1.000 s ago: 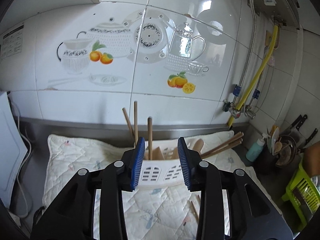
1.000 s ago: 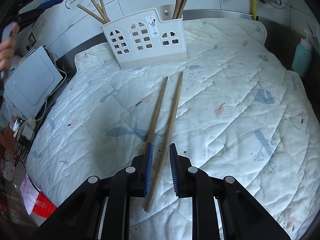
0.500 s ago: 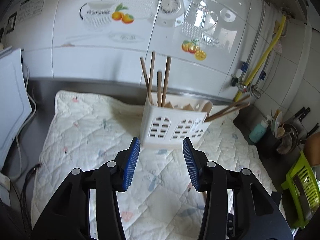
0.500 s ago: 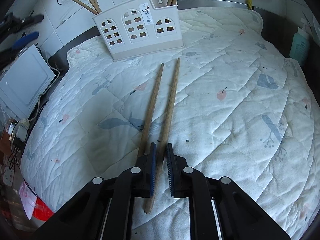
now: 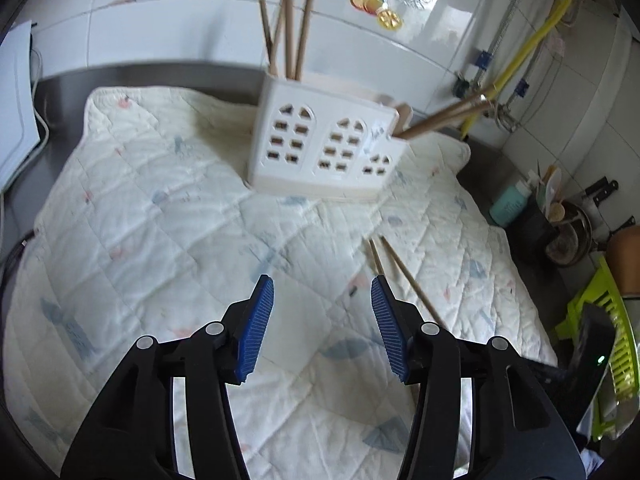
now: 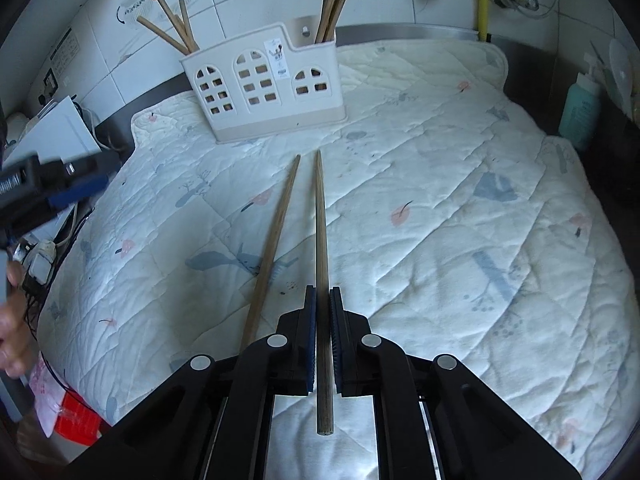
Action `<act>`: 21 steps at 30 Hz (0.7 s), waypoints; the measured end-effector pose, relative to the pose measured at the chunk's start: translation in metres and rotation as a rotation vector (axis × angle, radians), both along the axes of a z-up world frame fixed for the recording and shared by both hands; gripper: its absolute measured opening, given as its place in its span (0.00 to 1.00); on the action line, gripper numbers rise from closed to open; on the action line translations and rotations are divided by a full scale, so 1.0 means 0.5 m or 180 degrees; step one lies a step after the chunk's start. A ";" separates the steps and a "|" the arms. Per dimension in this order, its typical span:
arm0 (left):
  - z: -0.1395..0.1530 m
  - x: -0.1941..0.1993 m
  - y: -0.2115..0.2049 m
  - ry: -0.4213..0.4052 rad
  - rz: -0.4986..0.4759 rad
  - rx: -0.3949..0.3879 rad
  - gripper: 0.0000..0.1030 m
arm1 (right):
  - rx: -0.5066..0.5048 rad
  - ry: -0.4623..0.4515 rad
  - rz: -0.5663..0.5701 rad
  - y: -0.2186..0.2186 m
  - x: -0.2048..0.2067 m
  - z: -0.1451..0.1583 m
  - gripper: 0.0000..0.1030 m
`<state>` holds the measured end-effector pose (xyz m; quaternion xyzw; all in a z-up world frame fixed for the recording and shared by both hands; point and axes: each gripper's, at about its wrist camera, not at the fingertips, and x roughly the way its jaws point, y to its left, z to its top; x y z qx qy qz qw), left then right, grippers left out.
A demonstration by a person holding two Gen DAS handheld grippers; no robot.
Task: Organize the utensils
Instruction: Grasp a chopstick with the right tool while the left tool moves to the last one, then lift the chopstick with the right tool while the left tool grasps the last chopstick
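Quilted mat (image 6: 460,208) covers desk. White holder (image 6: 264,88) at mat's rear edge, sticks upright inside. Left gripper (image 5: 322,328) above mat, fingers wide apart, empty. Right gripper (image 6: 322,336) fingers clamped on chopstick (image 6: 321,240); second chopstick (image 6: 276,240) on mat just beside.

Mostly wood, plastic and quilted cloth here

The chopstick (image 6: 320,216) clamped in the right gripper (image 6: 322,320) is plain matt wood with a visible grain, same as the second chopstick (image 6: 276,236) lying beside it. The utensil holder (image 6: 264,84) near the mat's far edge looks like smooth cream plastic with cut-out windows. The mat (image 6: 460,208) is soft quilted cloth, matt, stitched in diamonds. Both grippers are matt black plastic with ribbed blue pads (image 5: 256,324). Wall tiles (image 5: 168,16) behind are glossy and reflective; the counter edge (image 6: 420,32) looks like brushed metal.
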<state>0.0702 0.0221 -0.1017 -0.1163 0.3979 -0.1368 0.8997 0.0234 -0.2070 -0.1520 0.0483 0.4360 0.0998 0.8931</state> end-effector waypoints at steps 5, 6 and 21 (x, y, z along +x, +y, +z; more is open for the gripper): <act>-0.035 -0.024 -0.055 0.0101 -0.0154 0.0010 0.50 | -0.0109 -0.0193 -0.0003 -0.017 -0.018 0.043 0.06; -0.042 -0.029 -0.067 0.0122 -0.0186 0.0003 0.50 | -0.0130 -0.0234 -0.0007 -0.021 -0.022 0.051 0.06; -0.105 -0.072 -0.182 0.0221 -0.0440 0.0024 0.42 | -0.0166 -0.0542 -0.0064 -0.074 -0.073 0.139 0.06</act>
